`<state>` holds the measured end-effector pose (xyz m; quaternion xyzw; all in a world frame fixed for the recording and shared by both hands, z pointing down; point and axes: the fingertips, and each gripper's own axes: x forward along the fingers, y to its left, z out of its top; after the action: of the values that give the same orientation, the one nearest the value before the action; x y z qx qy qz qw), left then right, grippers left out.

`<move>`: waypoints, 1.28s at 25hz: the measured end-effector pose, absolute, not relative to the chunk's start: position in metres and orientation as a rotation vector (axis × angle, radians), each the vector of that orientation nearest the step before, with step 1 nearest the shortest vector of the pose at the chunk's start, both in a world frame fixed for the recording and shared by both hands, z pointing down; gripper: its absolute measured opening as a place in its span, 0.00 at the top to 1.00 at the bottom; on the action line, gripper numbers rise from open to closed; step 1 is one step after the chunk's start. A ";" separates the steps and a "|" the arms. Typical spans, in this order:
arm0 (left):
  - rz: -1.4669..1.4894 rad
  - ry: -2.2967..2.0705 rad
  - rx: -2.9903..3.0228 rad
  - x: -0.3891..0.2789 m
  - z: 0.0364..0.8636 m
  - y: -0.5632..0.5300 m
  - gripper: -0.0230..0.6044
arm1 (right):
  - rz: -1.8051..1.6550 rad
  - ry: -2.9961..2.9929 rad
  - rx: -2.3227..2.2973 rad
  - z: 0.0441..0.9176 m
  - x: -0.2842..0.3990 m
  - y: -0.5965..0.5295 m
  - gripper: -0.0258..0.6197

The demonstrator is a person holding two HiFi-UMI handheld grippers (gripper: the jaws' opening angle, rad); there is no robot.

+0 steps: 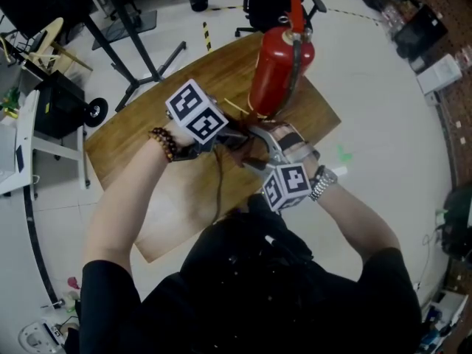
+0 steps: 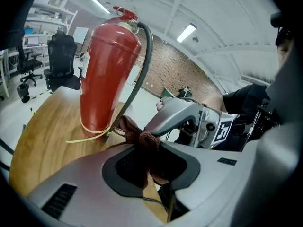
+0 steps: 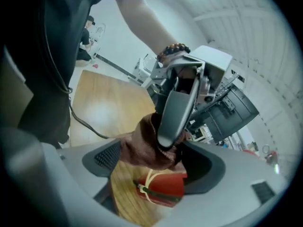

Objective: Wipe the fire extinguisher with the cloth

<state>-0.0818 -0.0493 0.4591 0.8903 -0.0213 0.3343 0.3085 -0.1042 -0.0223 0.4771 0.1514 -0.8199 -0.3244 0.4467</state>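
Hanging bunched in the left gripper: cloth.

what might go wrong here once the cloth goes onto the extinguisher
1. The fire extinguisher stands tall and unheld on the table; a firm sideways wipe might tip it.
2. The left gripper pinches only a small wad of cloth, so its jaws may scrape the cylinder.
3. The right gripper stands open around the left gripper's jaw; closing could clamp it.
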 end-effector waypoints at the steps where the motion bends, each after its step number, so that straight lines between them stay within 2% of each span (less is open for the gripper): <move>1: 0.861 -0.054 2.337 -0.081 0.457 -0.048 0.83 | -0.837 -1.996 0.401 0.478 -0.103 -0.024 0.29; 3: 0.816 -0.052 2.310 -0.080 0.454 -0.045 0.83 | -0.893 -1.943 0.465 0.475 -0.102 -0.028 0.29; 6: 0.804 -0.053 2.307 -0.078 0.452 -0.041 0.83 | -0.888 -1.941 0.555 0.464 -0.101 -0.032 0.53; 14: 0.807 -0.168 2.392 -0.082 0.437 -0.054 0.76 | -0.784 -1.928 0.692 0.451 -0.088 -0.043 0.77; 18: 0.789 -0.239 2.453 -0.084 0.421 -0.065 0.71 | -0.726 -1.926 0.773 0.437 -0.074 -0.051 0.81; 25: 0.659 -0.369 2.553 -0.096 0.383 -0.086 0.65 | -0.704 -1.947 0.962 0.372 -0.048 -0.060 0.83; 32: 0.266 -0.307 2.588 -0.093 0.312 -0.090 0.65 | -0.703 -1.851 1.065 0.332 -0.023 -0.077 0.83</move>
<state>-0.0929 -0.0901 0.3117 0.9544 -0.1134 0.0982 0.2579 -0.0228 -0.0769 0.3316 0.4272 -0.7427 -0.2820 0.4318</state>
